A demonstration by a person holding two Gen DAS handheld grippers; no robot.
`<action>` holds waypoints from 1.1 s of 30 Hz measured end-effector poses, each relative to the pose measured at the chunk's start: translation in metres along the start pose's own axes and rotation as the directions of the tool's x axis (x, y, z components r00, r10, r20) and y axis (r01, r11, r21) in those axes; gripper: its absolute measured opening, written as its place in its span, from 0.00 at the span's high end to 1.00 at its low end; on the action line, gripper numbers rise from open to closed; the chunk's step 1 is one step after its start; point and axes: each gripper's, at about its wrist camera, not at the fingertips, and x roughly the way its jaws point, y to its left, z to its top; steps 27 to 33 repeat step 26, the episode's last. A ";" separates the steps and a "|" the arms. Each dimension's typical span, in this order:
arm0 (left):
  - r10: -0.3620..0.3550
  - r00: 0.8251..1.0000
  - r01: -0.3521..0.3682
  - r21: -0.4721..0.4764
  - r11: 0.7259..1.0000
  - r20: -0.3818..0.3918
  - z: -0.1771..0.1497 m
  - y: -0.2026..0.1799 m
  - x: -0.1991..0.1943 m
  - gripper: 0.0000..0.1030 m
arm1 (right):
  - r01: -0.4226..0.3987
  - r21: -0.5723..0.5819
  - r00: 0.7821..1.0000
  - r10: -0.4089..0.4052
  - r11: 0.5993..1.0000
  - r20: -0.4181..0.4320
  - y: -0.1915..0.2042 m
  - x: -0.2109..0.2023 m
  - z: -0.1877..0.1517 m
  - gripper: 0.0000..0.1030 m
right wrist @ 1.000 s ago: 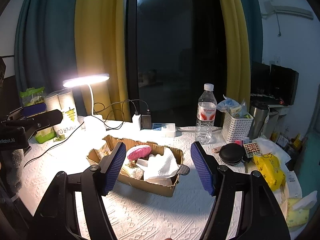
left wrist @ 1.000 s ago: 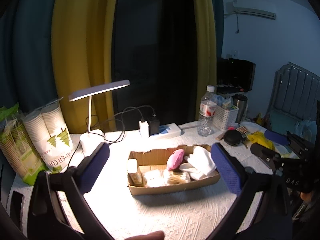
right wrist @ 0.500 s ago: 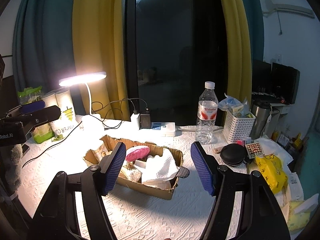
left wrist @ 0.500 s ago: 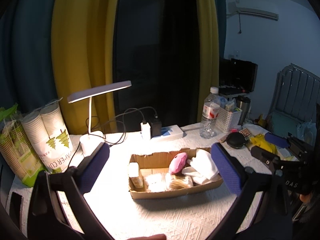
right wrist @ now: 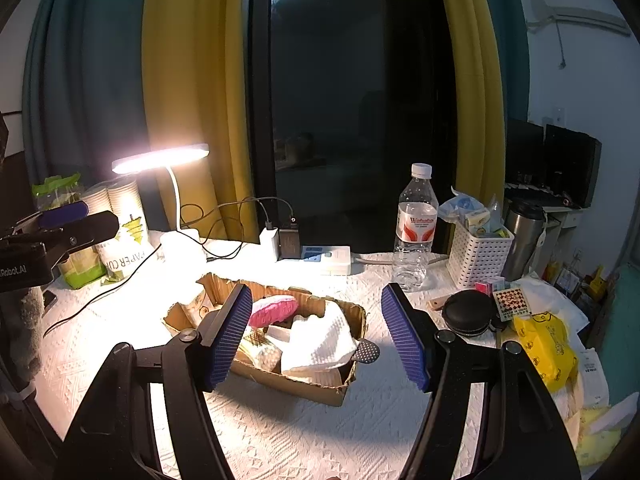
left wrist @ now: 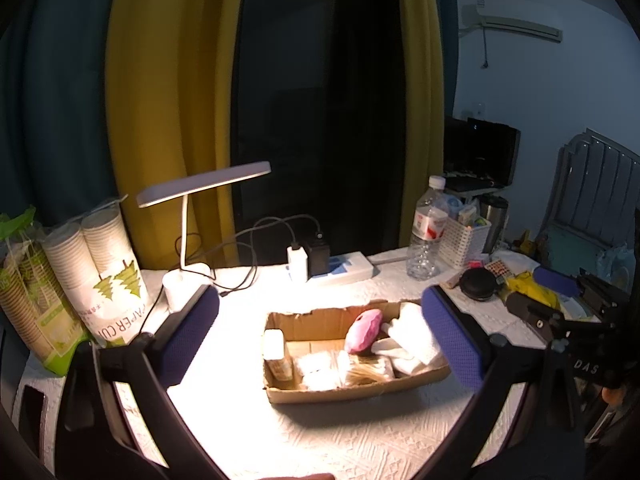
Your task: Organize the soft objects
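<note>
Right now both tools hang above the white tablecloth (right wrist: 304,432) with their blue pads spread wide and nothing between them. The left gripper (left wrist: 320,332) frames the cardboard box (left wrist: 352,394) from the near side; the right gripper (right wrist: 324,334) looks at the same box from its short end.

Inside the box lie a pink knitted piece (right wrist: 273,311), a folded white cloth (right wrist: 320,344), packs of cotton swabs (left wrist: 366,368) and a small upright bottle (left wrist: 276,354). A small dotted grey pad (right wrist: 367,352) sticks out at the box's right corner in the right wrist view.

Around the box the table is crowded. Behind it stand a lit desk lamp (right wrist: 160,158), its white base just beside the box's far left corner, and a power strip (right wrist: 328,258) with two chargers and trailing black cables. To the right are a water bottle (right wrist: 415,228), a white basket (right wrist: 478,258), a steel flask (right wrist: 524,236), a round black case (right wrist: 468,314) and a yellow packet (right wrist: 544,344). On the left, sleeves of paper cups (left wrist: 96,264) stand near the lamp. Each gripper shows at the edge of the other's view, well apart from the box.
</note>
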 end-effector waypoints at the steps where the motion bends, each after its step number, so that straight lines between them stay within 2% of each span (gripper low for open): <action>1: 0.001 1.000 -0.001 0.000 1.000 0.000 0.000 0.000 0.001 0.01 | -0.001 0.000 1.000 0.001 1.000 -0.001 0.000 0.001 0.000 0.32; 33: 0.012 1.000 -0.012 0.005 1.000 0.015 0.001 -0.001 0.009 0.01 | 0.010 0.015 1.000 -0.010 1.000 -0.004 -0.010 0.012 0.003 0.32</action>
